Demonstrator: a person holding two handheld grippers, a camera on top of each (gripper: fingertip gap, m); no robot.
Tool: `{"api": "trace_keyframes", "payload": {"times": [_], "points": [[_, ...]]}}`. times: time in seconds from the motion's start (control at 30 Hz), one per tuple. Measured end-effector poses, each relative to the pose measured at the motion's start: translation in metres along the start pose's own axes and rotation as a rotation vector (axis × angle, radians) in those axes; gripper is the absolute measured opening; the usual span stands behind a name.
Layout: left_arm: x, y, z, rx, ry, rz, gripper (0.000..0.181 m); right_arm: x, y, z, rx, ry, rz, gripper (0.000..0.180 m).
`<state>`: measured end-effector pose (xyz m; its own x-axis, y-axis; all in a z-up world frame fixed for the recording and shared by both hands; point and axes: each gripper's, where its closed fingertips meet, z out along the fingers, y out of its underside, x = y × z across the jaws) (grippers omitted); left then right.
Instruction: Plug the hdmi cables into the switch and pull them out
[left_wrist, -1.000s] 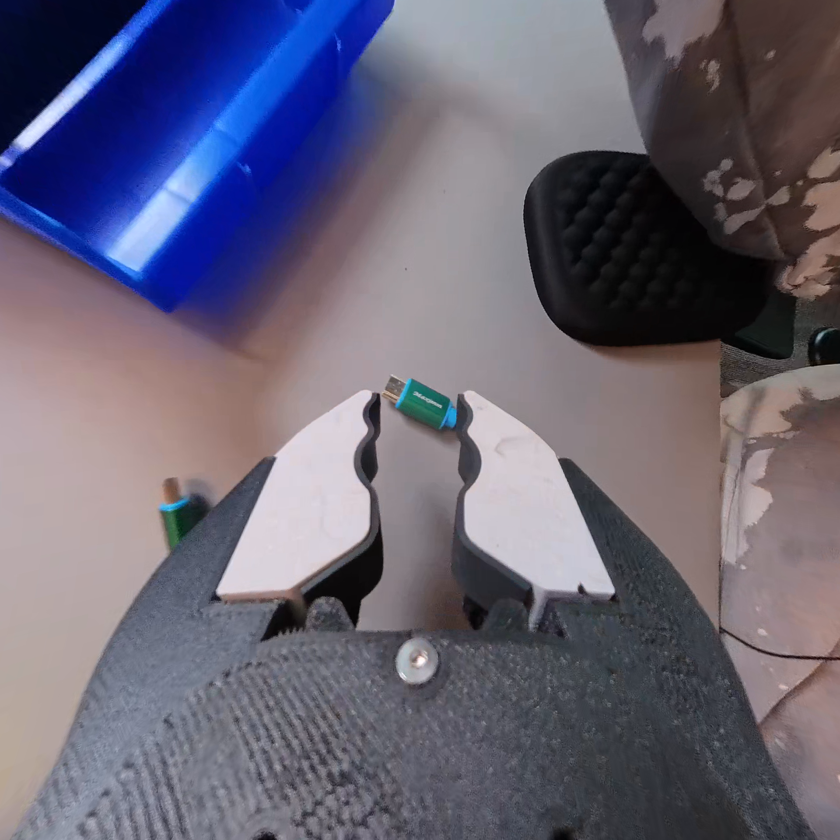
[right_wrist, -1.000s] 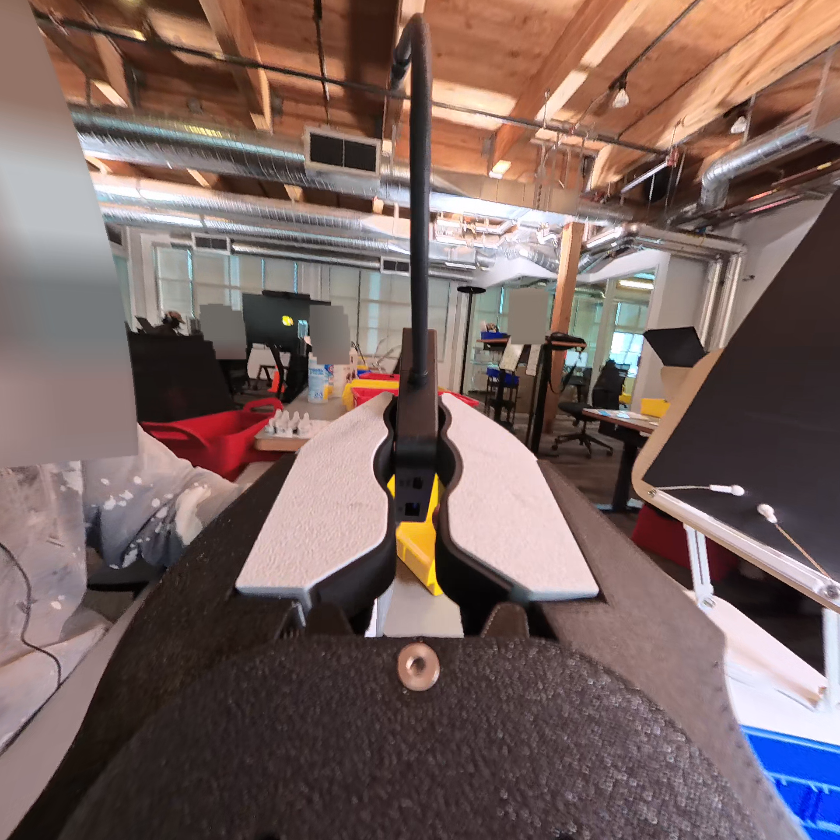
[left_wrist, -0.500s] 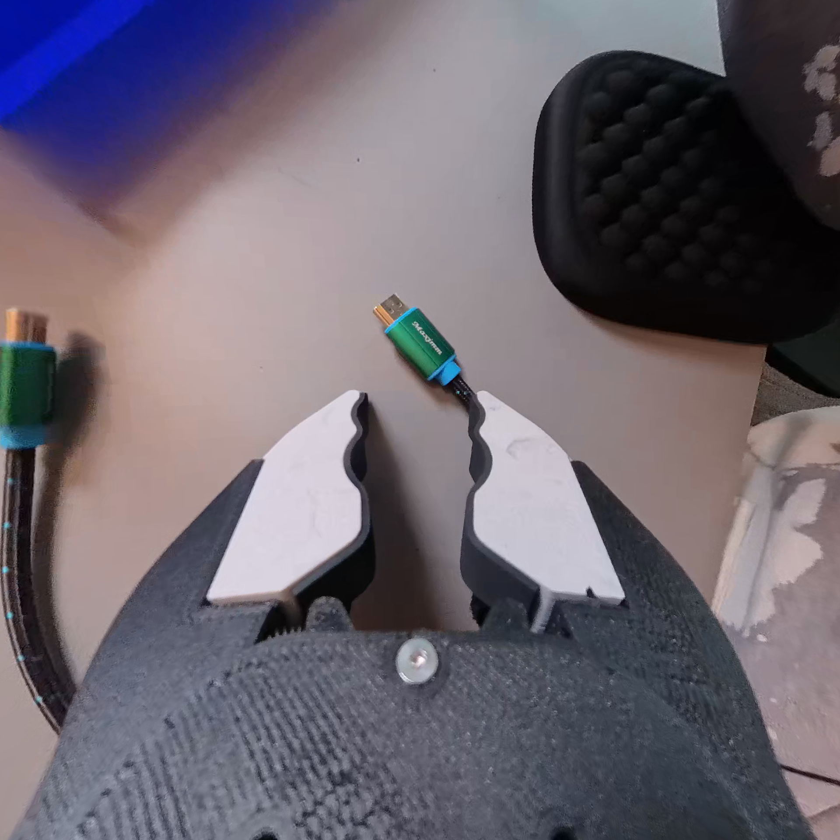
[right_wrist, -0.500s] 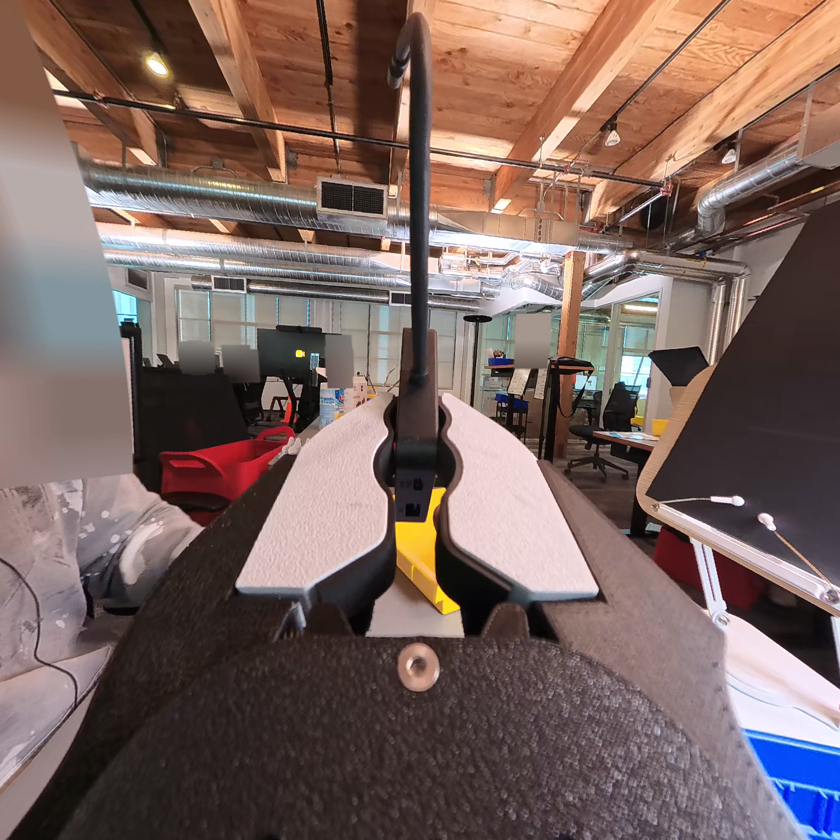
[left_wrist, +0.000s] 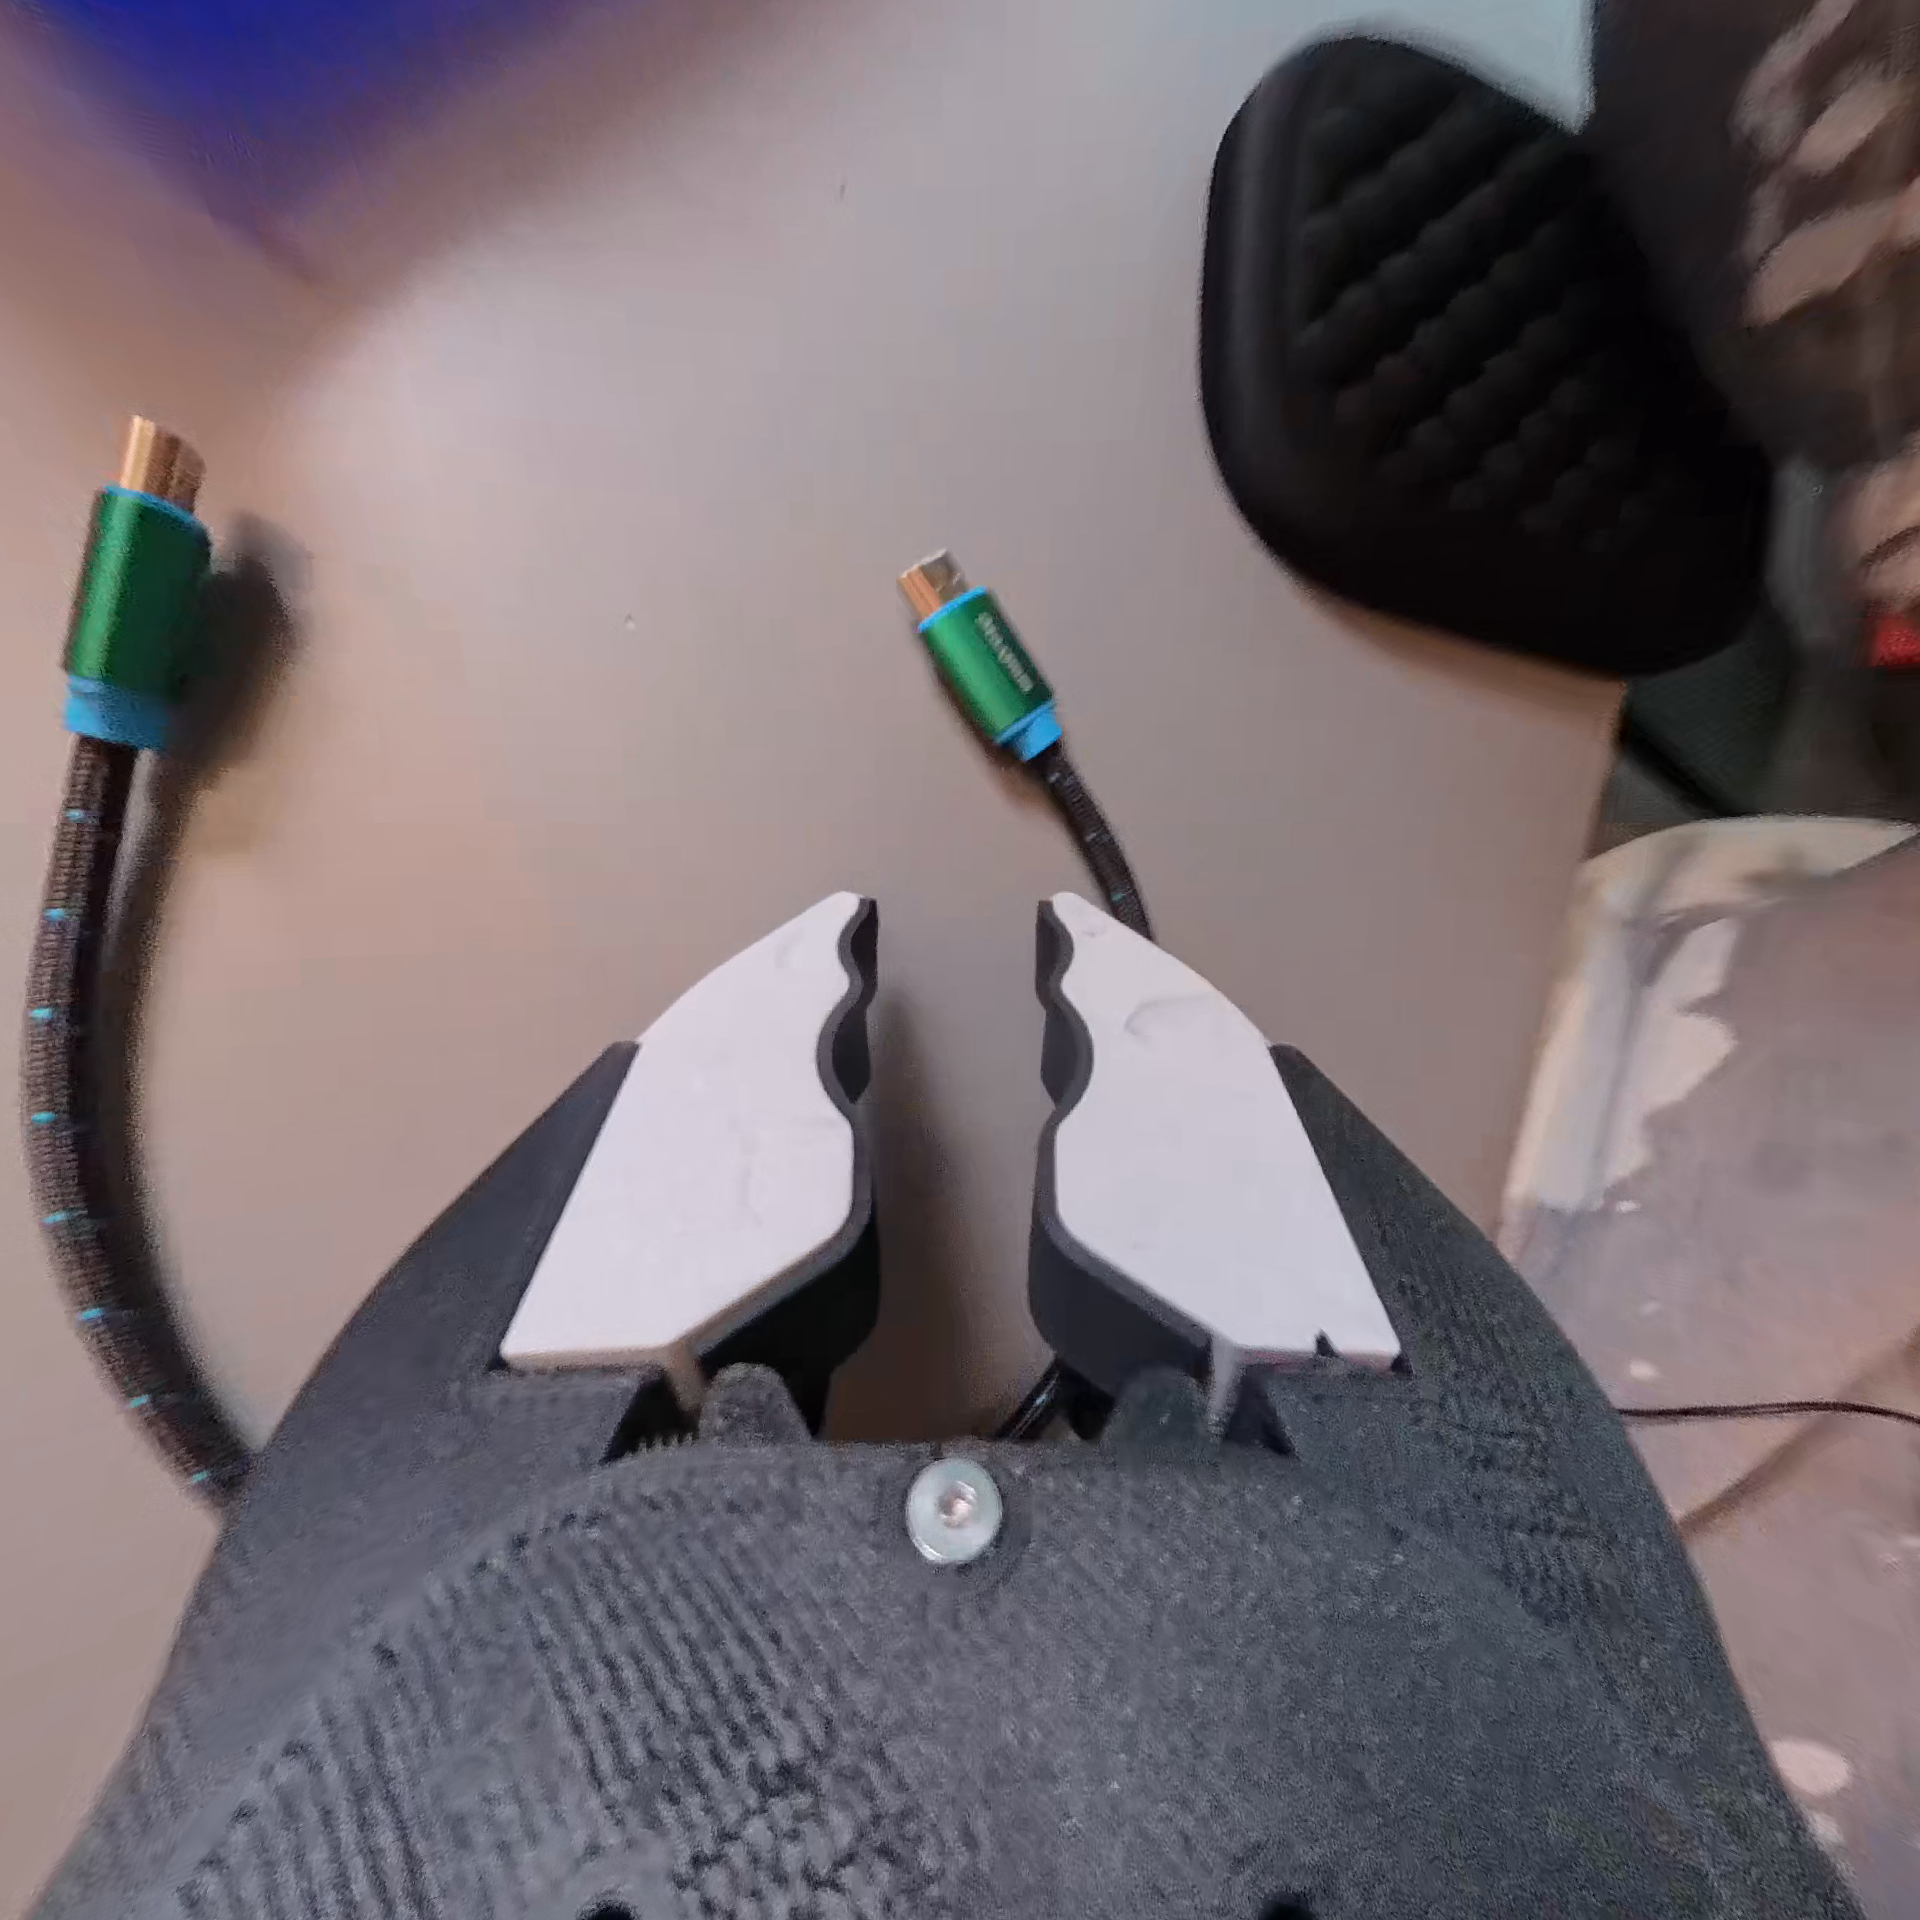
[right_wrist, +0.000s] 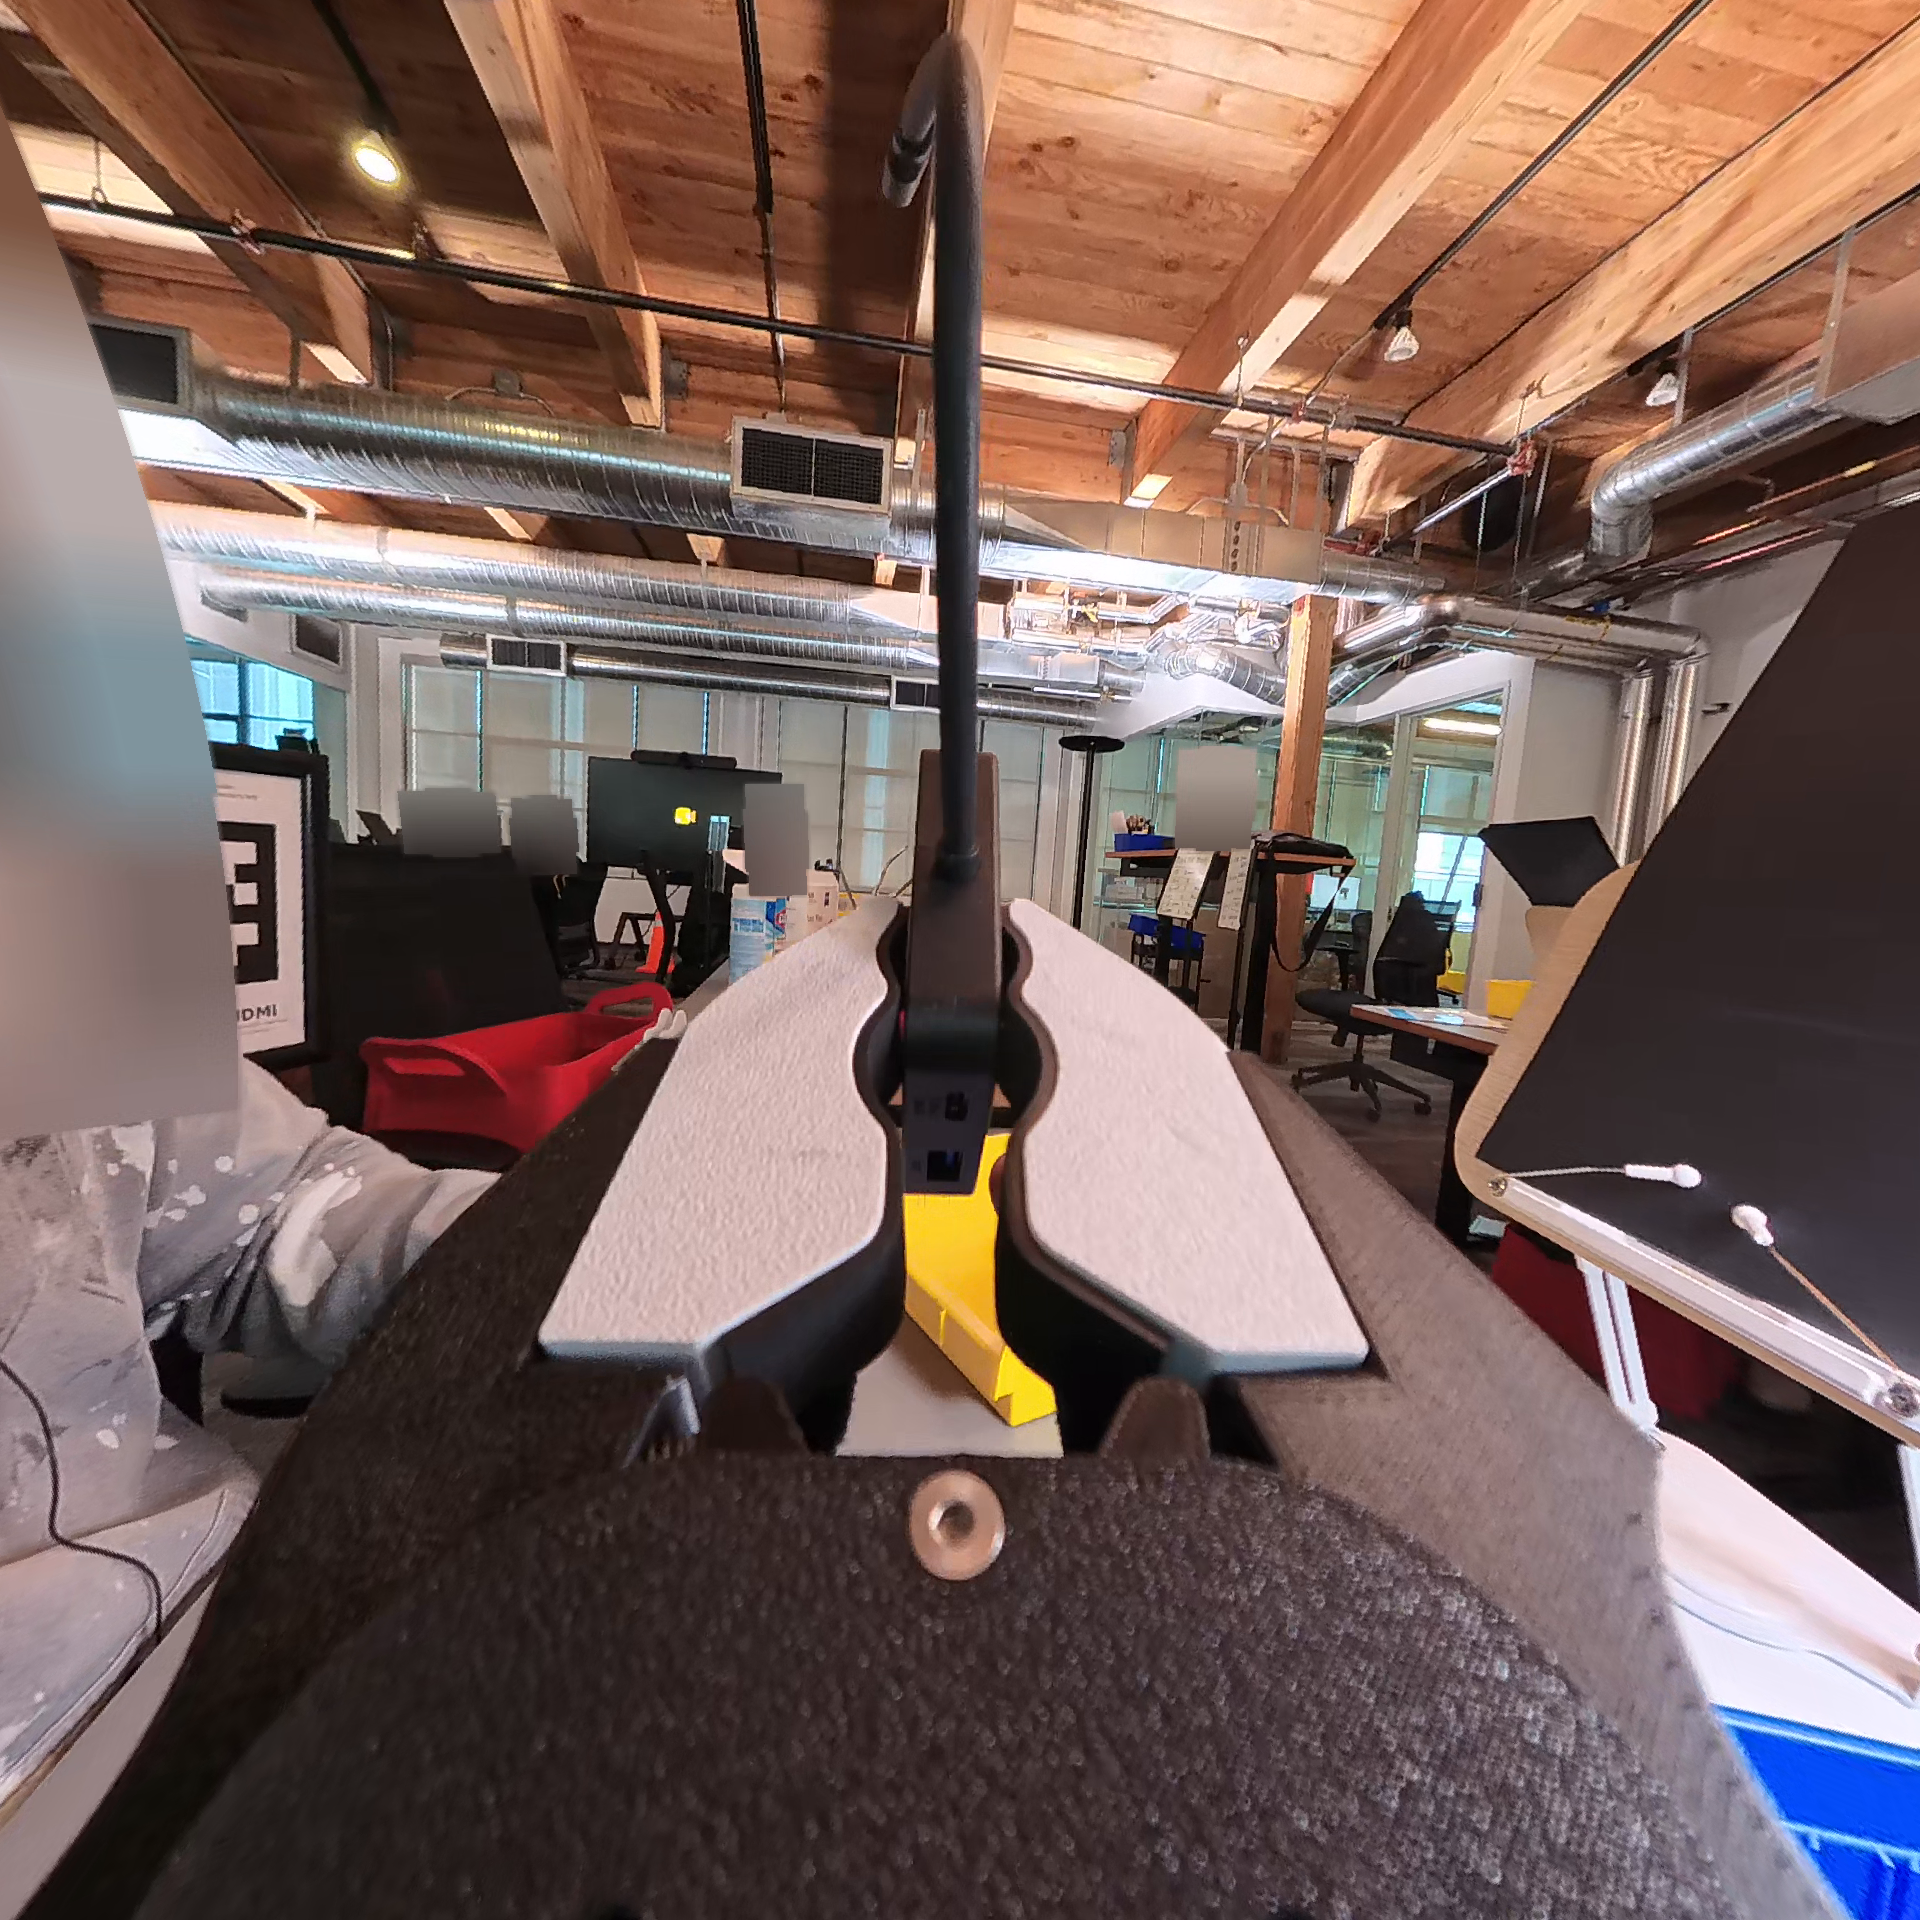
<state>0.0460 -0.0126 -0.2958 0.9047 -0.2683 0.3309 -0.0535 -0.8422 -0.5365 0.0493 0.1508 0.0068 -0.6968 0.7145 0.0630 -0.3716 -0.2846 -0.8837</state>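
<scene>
In the left wrist view two green HDMI plugs with gold tips lie on the beige table. One plug lies just ahead of my left gripper, its braided cable running under the right finger. The other plug lies at the far left on a curved braided cable. My left gripper is open and empty above the table. In the right wrist view my right gripper is shut on the black HDMI switch, held up in the air on edge, with its black lead arching upward.
A black padded chair seat sits at the table's far right edge, beside a person's paint-spattered clothing. A blue blur of a bin is at top left. A yellow bin and a tilted black board show in the right wrist view.
My left gripper has pulled back from the near green plug, so more of both cables shows, and its jaws have narrowed a little. My right gripper tilted slightly upward, still holding the switch.
</scene>
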Motion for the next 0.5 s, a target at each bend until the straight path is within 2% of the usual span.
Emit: {"api": "trace_keyframes", "payload": {"times": [0.13, 0.27, 0.33, 0.4, 0.5], "points": [[0.013, -0.014, 0.017, 0.107, 0.007, -0.067, 0.044, 0.002, 0.001, -0.001, 0.003, 0.009, 0.005, 0.014], [0.01, -0.021, 0.033, 0.11, -0.178, -0.002, 0.051, 0.002, 0.0, -0.002, 0.007, 0.008, 0.005, 0.014], [0.008, -0.02, 0.036, 0.074, -0.251, 0.05, 0.047, 0.002, -0.001, -0.002, 0.012, 0.008, 0.007, 0.014], [0.003, -0.017, 0.035, 0.046, -0.312, 0.105, 0.036, 0.002, -0.001, -0.002, 0.015, 0.007, 0.01, 0.013], [0.002, -0.013, 0.032, 0.034, -0.282, 0.129, 0.022, 0.001, -0.001, -0.001, 0.015, 0.002, 0.012, 0.014]]}}
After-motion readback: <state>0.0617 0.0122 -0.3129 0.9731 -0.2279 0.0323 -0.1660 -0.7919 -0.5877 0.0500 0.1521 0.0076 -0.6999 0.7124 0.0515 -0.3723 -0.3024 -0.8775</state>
